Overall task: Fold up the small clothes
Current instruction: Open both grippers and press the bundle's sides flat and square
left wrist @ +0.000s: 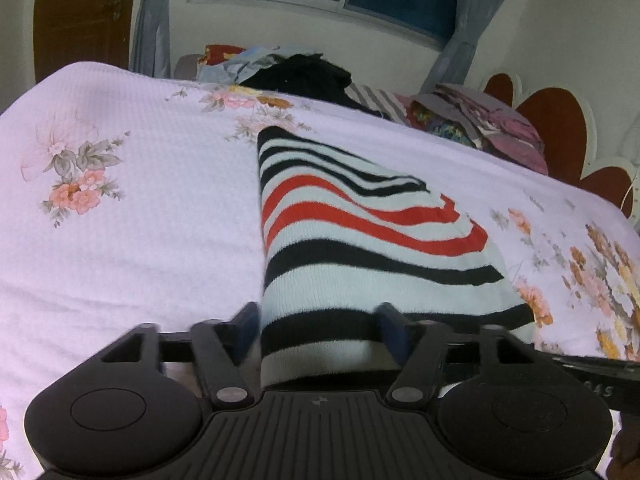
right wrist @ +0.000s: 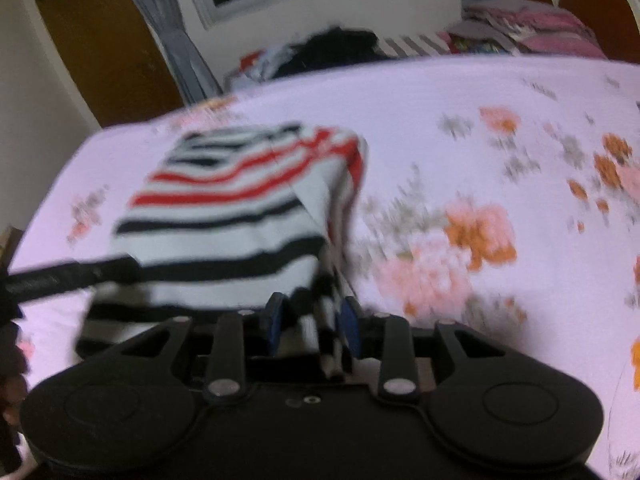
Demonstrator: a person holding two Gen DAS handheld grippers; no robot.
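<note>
Bedroom; bed (left wrist: 132, 216) under a pale floral cover, window and curtains behind, heap of other clothes (left wrist: 304, 72) at the far edge. Folded striped knit garment (left wrist: 360, 248) on the cover, white with black and red bands, long axis running away from both tools toward the far side of the bed.

Left tool (left wrist: 320, 328): fingers spread wide, near hem of the garment lying between them, left pad just off the cloth's left edge, right pad over the cloth but not visibly pressing. Read as let go, not gripping.

Right tool (right wrist: 310, 326): fingers fairly close together, clamped on a bunched fold at the garment's near right corner; striped cloth visibly pinched between the blue pads. View badly motion-blurred, so exact layers unclear. Thin dark bar, probably part of the left tool, crossing the cloth's left side in that view.

Key relation: garment directly ahead of both tools, stripes crosswise, free right-hand edge in the right tool's hold. Judged: next fold likely turns on carrying that edge leftward across the long axis, right hand the one engaged.
</note>
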